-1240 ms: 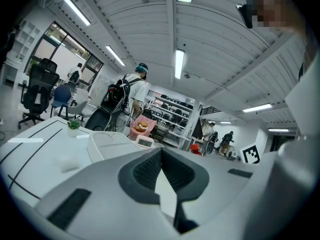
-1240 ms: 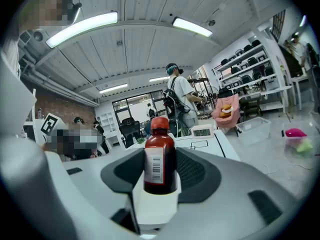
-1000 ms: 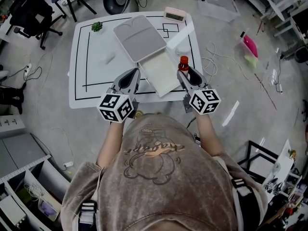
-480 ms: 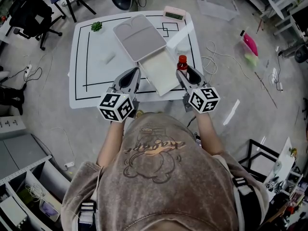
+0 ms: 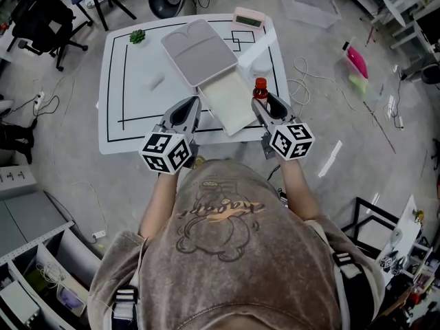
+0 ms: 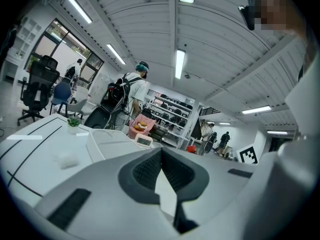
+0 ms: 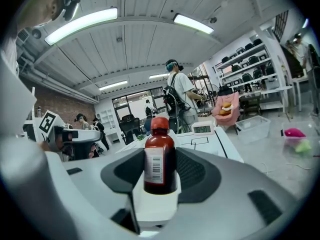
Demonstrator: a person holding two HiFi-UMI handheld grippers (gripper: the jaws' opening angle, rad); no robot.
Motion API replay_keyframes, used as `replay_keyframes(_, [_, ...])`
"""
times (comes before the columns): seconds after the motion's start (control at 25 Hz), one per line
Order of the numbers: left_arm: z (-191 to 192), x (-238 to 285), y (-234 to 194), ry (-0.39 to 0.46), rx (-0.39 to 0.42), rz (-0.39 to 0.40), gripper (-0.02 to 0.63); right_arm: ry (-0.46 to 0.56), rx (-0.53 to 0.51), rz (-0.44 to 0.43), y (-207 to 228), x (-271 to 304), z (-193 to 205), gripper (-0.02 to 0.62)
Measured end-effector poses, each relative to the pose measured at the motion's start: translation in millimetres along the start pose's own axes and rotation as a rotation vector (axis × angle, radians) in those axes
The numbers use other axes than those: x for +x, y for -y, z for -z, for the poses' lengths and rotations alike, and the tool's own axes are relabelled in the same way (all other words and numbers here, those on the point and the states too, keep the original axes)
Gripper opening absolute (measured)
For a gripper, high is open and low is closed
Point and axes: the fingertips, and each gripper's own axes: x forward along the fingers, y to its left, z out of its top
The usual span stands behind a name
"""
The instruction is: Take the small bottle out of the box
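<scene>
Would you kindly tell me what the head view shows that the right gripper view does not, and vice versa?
Head view only: the inside of the open box and the marker cube on the right gripper. Right gripper view only: the barcode label on the bottle and the ceiling lights. Both: the red-capped bottle held by the right gripper, the white table, the clock.

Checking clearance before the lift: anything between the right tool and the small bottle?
Nothing visible. The small bottle stands upright between the right tool's jaws, which close on its sides. In the head view it sits at the right edge of the open box, with nothing over it.
</scene>
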Motion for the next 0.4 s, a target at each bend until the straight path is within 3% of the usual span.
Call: replay_keyframes(0.4, [4.5,-2.8,-4.2,0.002,-0.018,-0.008,0.008,-0.010,0.011,-0.002,-1.0,2.4,5.5,0.198])
